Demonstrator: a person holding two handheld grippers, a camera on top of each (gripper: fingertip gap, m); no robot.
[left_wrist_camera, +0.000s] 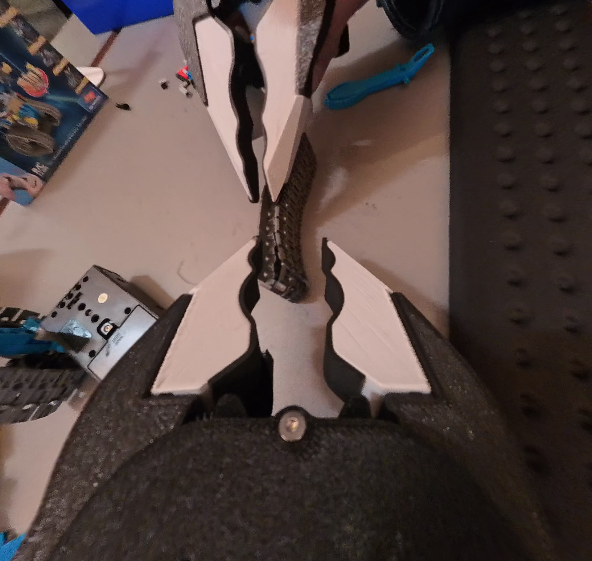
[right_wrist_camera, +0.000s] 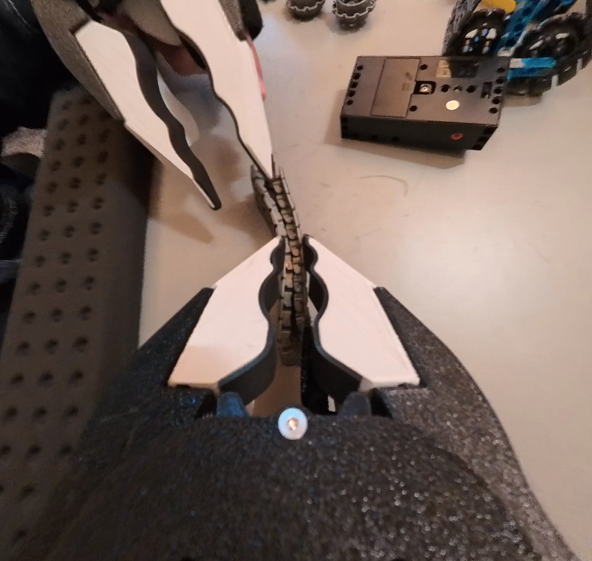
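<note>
Track chain (right_wrist_camera: 291, 289), dark and linked, stands on edge on the pale desk (right_wrist_camera: 416, 257), pinched between the right gripper (right_wrist_camera: 293, 241) jaws. Opposite, the left gripper (left_wrist_camera: 290, 241) jaws gape around its other end. Beyond lie a black battery box (right_wrist_camera: 419, 106) and a blue wheeled model (right_wrist_camera: 525, 26).

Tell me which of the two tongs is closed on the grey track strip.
The right tongs: their jaws pinch the track strip. The left tongs stand open, with the strip's other end loose between them.
</note>
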